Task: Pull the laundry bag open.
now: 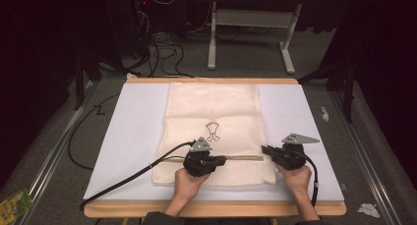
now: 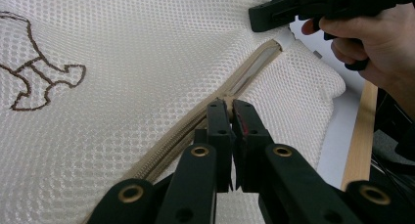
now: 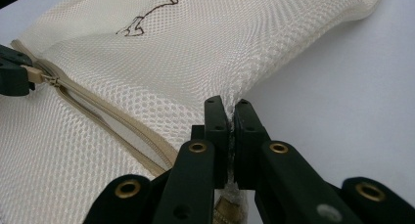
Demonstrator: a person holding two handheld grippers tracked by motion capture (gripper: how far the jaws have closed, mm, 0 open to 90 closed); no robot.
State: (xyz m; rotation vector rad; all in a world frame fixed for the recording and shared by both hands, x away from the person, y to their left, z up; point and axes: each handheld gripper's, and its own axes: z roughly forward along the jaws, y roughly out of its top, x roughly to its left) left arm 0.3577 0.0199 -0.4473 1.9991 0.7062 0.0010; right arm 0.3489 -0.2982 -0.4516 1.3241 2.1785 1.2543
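Evidently the person is working the zipper (image 1: 243,157) of one cream mesh laundry bag (image 1: 214,114), which is lying flat on a white sheet (image 1: 135,136) over the wooden table (image 1: 211,209), its near end towards the person. The left gripper (image 2: 231,106) is clenching on the zipper pull (image 3: 35,75), and the right gripper (image 3: 231,109) is pinching the bag's mesh edge at the zipper's end, seemingly to be anchoring the fabric so the slider can run without the bag bunching. Between the two grippers the zipper is gaping open, showing a pale strip inside (whether the pull is travelling to open or to close, I cannot tell). Counting: one bag, one zipper, one brown outline emblem (image 1: 212,130) on the mesh, two grippers, two hands, each trailing a single black cable (image 1: 128,178).
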